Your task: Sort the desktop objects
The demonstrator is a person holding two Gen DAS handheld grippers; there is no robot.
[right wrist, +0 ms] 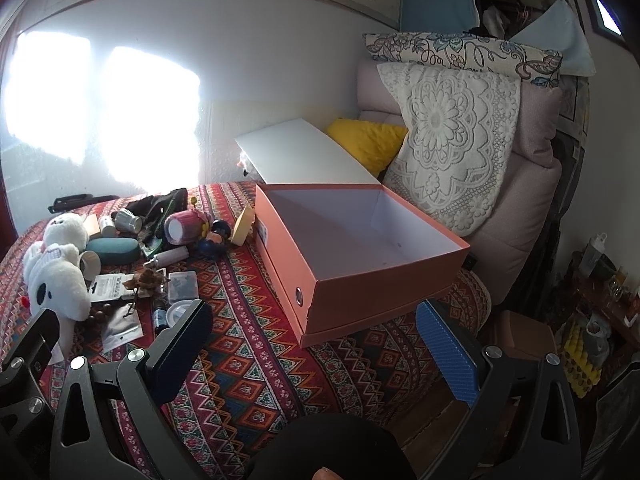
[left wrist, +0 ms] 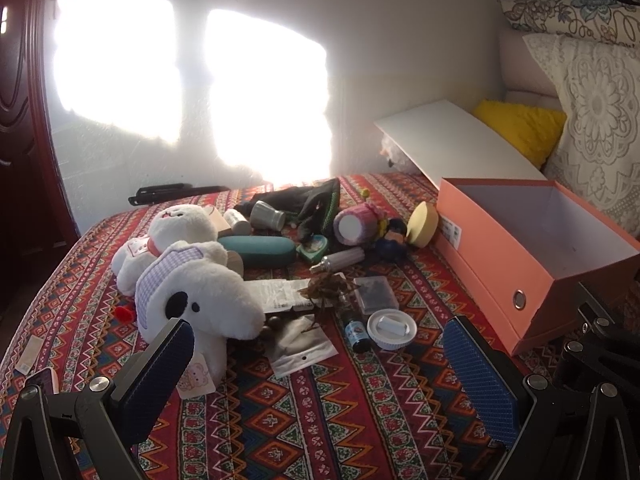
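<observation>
So I'm holding the left claw (left wrist: pixel 320 376) wide open and gripping nothing, hovering over the patterned cloth on the surface (left wrist: pixel 320 432). The right claw (right wrist: pixel 320 352) is hanging spread open too, also holding nothing, near the front corner of the orange box (right wrist: pixel 360 292).

That box is sitting open on the right side of the surface, nothing inside it as far as I'm seeing, with its white lid (right wrist: pixel 304 152) tipping back behind it. All the clutter is lying left of the box: a white plush dog (left wrist: pixel 200 292) closest to my left claw, a second white plush (left wrist: pixel 176 228) just behind it, a dark green case (left wrist: pixel 260 250), a white round lid (left wrist: pixel 392 328) beside a little blue bottle (left wrist: pixel 356 330), a clear packet (left wrist: pixel 302 346), and a metal cup (left wrist: pixel 266 216) further back. Sun is blowing out the wall behind.
</observation>
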